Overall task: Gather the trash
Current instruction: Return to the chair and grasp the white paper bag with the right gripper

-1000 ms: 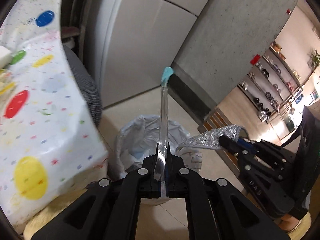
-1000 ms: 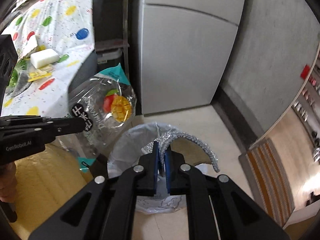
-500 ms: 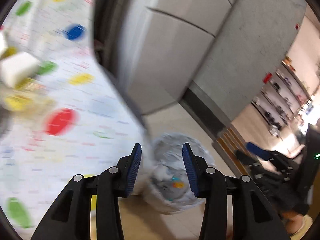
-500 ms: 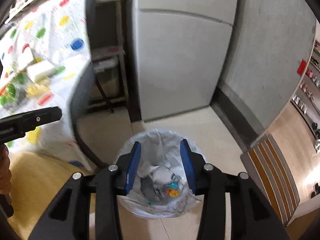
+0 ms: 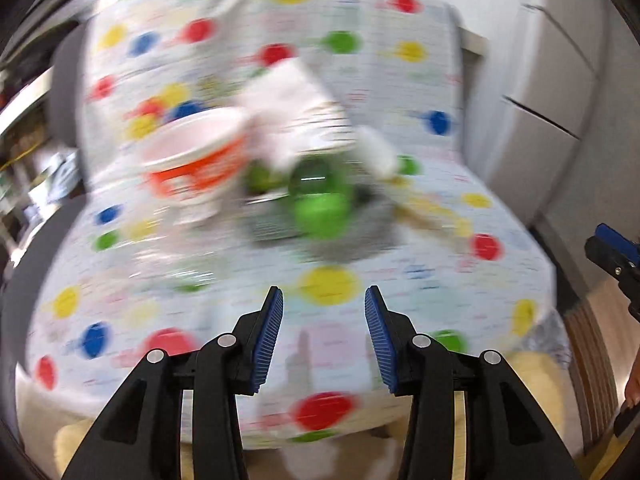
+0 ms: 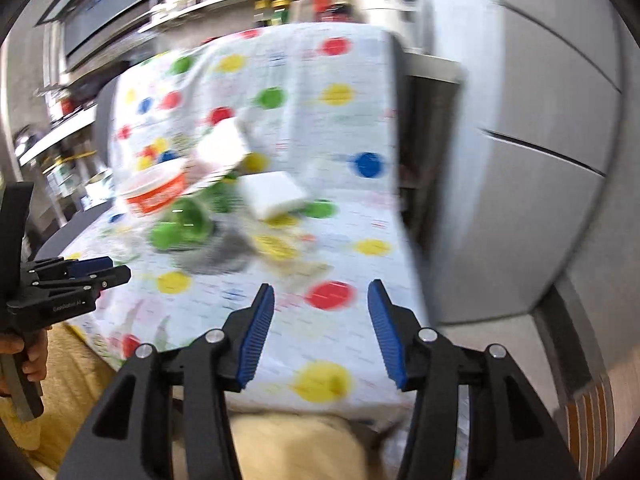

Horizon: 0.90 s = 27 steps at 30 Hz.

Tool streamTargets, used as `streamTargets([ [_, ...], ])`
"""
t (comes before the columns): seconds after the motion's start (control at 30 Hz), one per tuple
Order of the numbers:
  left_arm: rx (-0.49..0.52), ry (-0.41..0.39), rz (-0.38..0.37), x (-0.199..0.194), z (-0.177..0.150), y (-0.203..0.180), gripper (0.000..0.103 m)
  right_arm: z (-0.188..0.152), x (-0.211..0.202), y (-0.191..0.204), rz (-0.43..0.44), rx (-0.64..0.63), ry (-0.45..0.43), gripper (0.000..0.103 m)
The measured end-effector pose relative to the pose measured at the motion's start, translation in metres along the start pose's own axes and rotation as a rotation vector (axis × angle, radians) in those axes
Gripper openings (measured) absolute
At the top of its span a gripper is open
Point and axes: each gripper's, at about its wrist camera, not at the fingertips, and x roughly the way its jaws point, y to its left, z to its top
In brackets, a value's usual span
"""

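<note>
Polka-dot cloth (image 6: 320, 340): covers desk.
Trash: orange-white cup (image 5: 196, 160), green bottle (image 5: 316, 196), white block (image 6: 272, 194), clustered mid-desk.
Left tool (image 5: 323, 336): spread, empty.
Right tool (image 6: 320, 334): opening, empty.

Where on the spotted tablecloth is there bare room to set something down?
The near strip of the tablecloth, between the litter and the front edge, is bare, as is the right side near the blue dot. The middle left is crowded: orange tub, green bottle, white block, wrappers.
</note>
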Motion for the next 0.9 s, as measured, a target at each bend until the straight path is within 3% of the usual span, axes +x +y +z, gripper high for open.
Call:
streamTargets([
  [0.23,-0.116,0.002,0.119,-0.004,-0.002,0.079,0.045,0.023,0.043,0.064,0.051,-0.083,0.050,0.049],
  [0.33,-0.154,0.009,0.137,-0.005,-0.001,0.101,0.057,0.035,0.058,0.076,0.078,-0.070,0.067,0.049],
  [0.67,-0.165,-0.012,0.195,0.002,0.029,0.146,0.057,0.111,0.141,0.112,0.130,-0.019,0.104,0.049],
  [0.9,-0.206,0.002,0.204,0.020,0.043,0.172,0.057,0.128,0.206,0.119,0.128,0.019,0.187,0.049],
])
